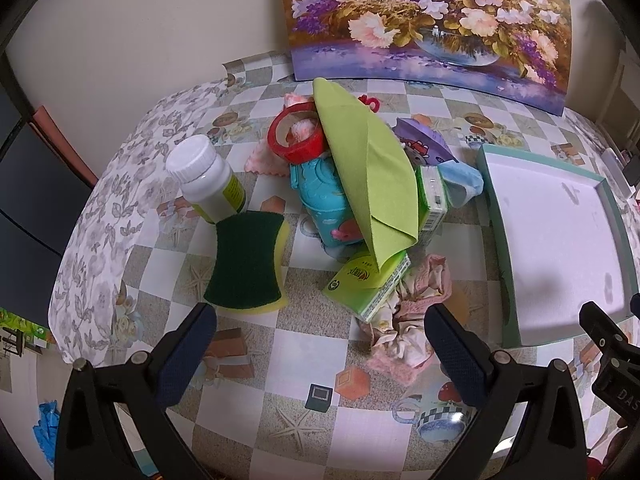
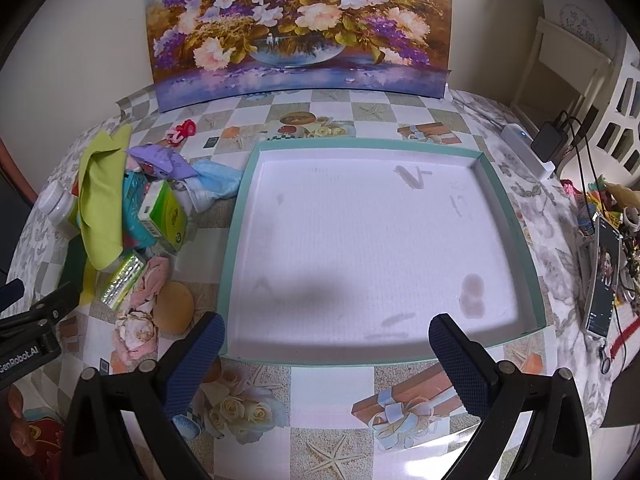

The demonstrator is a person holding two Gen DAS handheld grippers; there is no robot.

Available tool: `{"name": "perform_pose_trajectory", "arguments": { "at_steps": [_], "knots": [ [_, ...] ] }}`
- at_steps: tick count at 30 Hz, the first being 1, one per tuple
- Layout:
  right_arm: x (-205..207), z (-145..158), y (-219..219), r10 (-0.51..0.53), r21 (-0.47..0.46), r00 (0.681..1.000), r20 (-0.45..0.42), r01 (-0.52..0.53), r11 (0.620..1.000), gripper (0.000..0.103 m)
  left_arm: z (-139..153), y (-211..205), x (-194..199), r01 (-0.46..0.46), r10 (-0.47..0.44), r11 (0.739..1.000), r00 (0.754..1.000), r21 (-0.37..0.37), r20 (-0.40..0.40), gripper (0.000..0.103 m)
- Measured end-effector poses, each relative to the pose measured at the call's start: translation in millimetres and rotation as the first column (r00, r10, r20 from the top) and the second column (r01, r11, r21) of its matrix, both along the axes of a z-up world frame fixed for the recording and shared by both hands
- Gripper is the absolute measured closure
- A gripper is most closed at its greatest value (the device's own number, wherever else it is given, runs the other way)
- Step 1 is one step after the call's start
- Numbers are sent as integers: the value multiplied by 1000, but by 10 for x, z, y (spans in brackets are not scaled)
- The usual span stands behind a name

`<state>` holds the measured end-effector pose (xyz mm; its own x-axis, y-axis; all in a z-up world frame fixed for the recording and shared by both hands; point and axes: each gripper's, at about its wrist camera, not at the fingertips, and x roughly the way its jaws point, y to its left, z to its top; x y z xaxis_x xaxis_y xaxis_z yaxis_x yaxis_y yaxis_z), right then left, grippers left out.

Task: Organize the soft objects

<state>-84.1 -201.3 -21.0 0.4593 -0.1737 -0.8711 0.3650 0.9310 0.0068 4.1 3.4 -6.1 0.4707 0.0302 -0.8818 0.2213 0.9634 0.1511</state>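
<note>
A pile lies on the checked tablecloth. A light green cloth [image 1: 370, 168] drapes over a teal pouch [image 1: 324, 208], a red tape ring [image 1: 298, 136] and green tissue packs [image 1: 366, 282]. A green and yellow sponge [image 1: 248, 258] lies at the left. A pink floral cloth [image 1: 412, 320] lies crumpled at the front. My left gripper [image 1: 320, 348] stands open just short of the pile, holding nothing. My right gripper [image 2: 326, 356] stands open at the near edge of the shallow teal-rimmed tray [image 2: 236, 216], whose white floor is bare. The pile [image 2: 132, 216] lies left of the tray.
A white pill bottle [image 1: 206, 178] lies tipped behind the sponge. A flower painting [image 2: 300, 24] leans on the wall at the back. A blue cloth [image 2: 216, 184] touches the tray's left rim. A phone [image 2: 602, 276], cables and a charger [image 2: 550, 142] crowd the right.
</note>
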Motion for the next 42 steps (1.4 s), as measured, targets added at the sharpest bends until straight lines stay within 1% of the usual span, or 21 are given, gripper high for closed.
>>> {"name": "perform_pose_trajectory", "arguments": {
  "at_steps": [42],
  "knots": [
    [10, -34, 19, 9, 5, 1000, -19, -9, 1000, 0, -67, 8, 27, -11, 12, 1000, 999, 12, -30, 0]
  ]
}}
